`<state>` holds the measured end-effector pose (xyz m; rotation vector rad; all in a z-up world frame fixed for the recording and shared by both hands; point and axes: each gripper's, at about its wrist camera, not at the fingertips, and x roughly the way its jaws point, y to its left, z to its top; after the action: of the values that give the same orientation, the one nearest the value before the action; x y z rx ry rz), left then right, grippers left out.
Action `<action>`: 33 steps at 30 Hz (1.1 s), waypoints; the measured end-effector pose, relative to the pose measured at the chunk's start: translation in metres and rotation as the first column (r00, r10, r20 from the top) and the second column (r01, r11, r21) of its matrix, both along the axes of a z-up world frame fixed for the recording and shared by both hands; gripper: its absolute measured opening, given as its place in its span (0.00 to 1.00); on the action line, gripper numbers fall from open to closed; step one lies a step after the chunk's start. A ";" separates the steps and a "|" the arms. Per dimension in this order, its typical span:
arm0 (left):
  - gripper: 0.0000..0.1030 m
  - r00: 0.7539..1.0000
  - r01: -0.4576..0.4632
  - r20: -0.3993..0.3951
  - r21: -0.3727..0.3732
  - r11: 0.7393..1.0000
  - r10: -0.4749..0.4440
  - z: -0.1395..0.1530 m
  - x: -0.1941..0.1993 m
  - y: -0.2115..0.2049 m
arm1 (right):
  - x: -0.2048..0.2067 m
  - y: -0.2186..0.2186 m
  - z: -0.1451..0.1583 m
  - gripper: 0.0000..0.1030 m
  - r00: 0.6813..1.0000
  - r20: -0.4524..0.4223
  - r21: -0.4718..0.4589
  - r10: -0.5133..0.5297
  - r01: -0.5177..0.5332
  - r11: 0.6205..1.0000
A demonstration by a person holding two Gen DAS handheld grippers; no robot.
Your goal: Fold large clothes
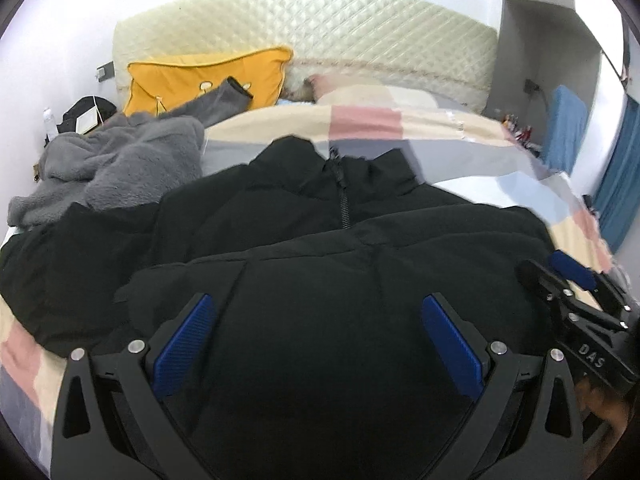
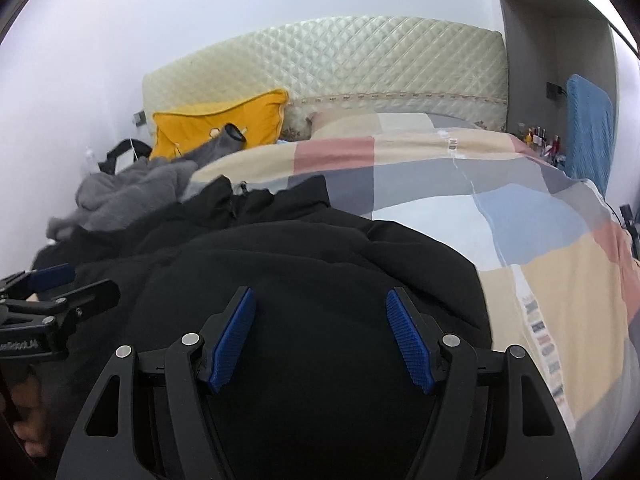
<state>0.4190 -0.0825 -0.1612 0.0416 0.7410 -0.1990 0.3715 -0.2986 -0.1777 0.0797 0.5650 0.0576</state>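
Note:
A black puffy jacket (image 1: 320, 264) lies front up on the bed, zipper (image 1: 343, 204) and collar toward the headboard; it also shows in the right wrist view (image 2: 312, 280). My left gripper (image 1: 318, 304) hovers open over the jacket's lower middle, blue pads wide apart. My right gripper (image 2: 320, 296) is open over the jacket's right part, holding nothing. Each gripper shows in the other's view: the right one at the right edge (image 1: 560, 272), the left one at the left edge (image 2: 60, 284).
A grey fleece garment (image 1: 116, 164) lies crumpled left of the jacket. A yellow pillow (image 1: 208, 76) leans on the quilted headboard (image 1: 320, 28). The checked duvet (image 2: 500, 208) covers the bed. A blue chair (image 2: 588, 128) and small bottles (image 2: 536, 136) stand at the right.

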 end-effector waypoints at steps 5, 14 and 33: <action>1.00 1.000 -0.008 -0.001 0.079 0.997 0.008 -0.032 0.018 -0.004 | 0.016 -0.011 -0.028 0.69 0.999 -0.027 0.075 0.020 -0.018 0.997; 1.00 1.000 -0.011 -0.010 0.075 0.997 0.011 -0.057 0.030 -0.005 | 0.029 -0.006 -0.050 0.72 0.997 -0.071 0.083 0.033 -0.028 0.996; 1.00 0.999 0.023 0.030 0.040 0.999 -0.024 0.023 -0.067 0.003 | -0.069 -0.003 0.035 0.73 0.998 -0.027 0.058 0.061 -0.059 0.997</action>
<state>0.3524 -0.0795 -0.1381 0.0905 0.7147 -0.2055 0.3020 -0.3020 -0.1430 0.1195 0.5945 0.1311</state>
